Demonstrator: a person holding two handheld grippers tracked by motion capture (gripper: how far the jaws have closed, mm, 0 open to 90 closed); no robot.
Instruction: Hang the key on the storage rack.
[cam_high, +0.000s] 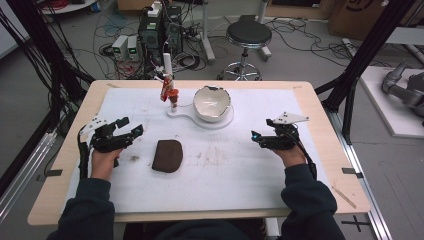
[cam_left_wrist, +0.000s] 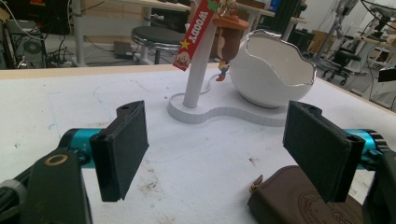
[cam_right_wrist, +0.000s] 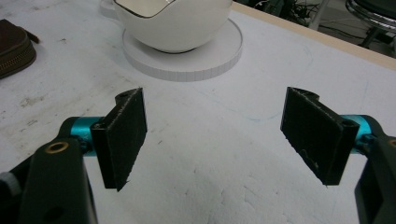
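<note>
A brown zip pouch (cam_high: 167, 155) lies flat on the white mat, left of centre; its corner shows in the left gripper view (cam_left_wrist: 299, 200) and in the right gripper view (cam_right_wrist: 14, 49). A white egg-shaped bowl (cam_high: 212, 103) sits on a white stand base (cam_high: 186, 114). A white post (cam_left_wrist: 200, 65) on that base carries a red Woody tag (cam_left_wrist: 194, 35) and a small figure (cam_left_wrist: 227, 39). My left gripper (cam_high: 131, 127) hovers left of the pouch, open and empty. My right gripper (cam_high: 260, 131) is at the right of the mat, open and empty.
The wooden table (cam_high: 320, 107) carries a white mat (cam_high: 240, 165). Behind the far edge are a black stool (cam_high: 248, 35), computer boxes (cam_high: 155, 30) and loose cables on the floor. A black frame leg (cam_high: 360, 65) stands at the right.
</note>
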